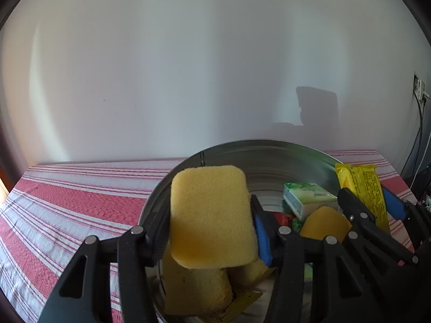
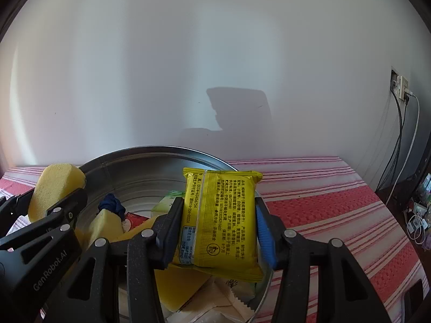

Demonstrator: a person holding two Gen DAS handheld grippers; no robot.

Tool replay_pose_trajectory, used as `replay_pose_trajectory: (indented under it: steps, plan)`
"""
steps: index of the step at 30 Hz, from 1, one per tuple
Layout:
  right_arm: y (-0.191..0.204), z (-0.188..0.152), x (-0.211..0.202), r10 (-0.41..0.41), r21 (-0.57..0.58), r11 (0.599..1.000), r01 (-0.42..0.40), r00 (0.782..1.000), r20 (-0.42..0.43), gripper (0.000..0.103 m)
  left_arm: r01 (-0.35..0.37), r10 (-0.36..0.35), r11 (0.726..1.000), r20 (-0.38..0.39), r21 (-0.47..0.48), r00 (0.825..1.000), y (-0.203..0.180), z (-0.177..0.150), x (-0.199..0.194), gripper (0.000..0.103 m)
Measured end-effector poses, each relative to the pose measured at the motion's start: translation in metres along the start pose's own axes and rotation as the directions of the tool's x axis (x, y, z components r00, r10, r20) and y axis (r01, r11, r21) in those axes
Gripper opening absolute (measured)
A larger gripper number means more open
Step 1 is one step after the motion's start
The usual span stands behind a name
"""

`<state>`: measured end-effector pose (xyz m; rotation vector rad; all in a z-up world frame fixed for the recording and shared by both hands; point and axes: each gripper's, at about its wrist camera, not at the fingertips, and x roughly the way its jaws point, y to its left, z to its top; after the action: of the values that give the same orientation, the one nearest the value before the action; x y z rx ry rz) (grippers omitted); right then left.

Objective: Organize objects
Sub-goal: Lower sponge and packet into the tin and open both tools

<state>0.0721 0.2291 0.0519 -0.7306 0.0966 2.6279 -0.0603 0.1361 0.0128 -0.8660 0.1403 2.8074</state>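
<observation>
Covering the whole table [image 1: 67,202] is a red-and-white striped cloth, and on it, against the pale wall, sits a big round metal basin [image 1: 269,156] already part-filled with sponges, a green-and-white packet [image 1: 307,197] and other wrappers.

Both tools hang over that basin, side by side and tilted down into it. The left gripper [image 1: 210,228] is clamped on a yellow sponge [image 1: 212,215], which stands on edge between the jaws, its broad face toward the camera and its long axis running up and away from the tool. It sits above the near left part of the basin, directly over other sponge pieces [image 1: 196,285] lying in the bottom.

The right gripper [image 2: 218,228] is closed on a yellow snack packet [image 2: 218,218], gripped across its width near the lower end, so the long axis points up and forward out of the jaws, the printed back seam facing the camera. It hangs over the right side of the basin, just inside the rim.

Each held thing is already above the basin, so the drop looks like a matter of simply letting go; neither hand seems clearly nearer to that. The sponge would likely land on the pile below, while the packet, so close to the rim, could tip outward onto the cloth.
</observation>
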Motion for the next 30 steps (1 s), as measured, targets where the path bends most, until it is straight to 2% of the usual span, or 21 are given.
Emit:
replay_pose_trajectory:
  steps: [17,25,30]
  plan:
    - [0.016,-0.003,0.006,-0.006,-0.070,0.998,0.002,0.999,-0.053,0.054,-0.054,0.056,0.998,-0.053,0.041,0.997,-0.013,0.007,-0.004,0.053]
    - [0.024,-0.005,0.005,-0.045,-0.131,0.991,0.041,0.999,-0.029,0.054,-0.052,0.058,0.996,-0.100,0.066,0.993,-0.018,0.007,0.008,0.053]
    - [0.022,-0.005,0.004,-0.041,-0.132,0.991,0.040,0.999,-0.010,0.055,-0.045,0.054,0.996,-0.118,0.073,0.992,-0.018,0.008,0.010,0.060]
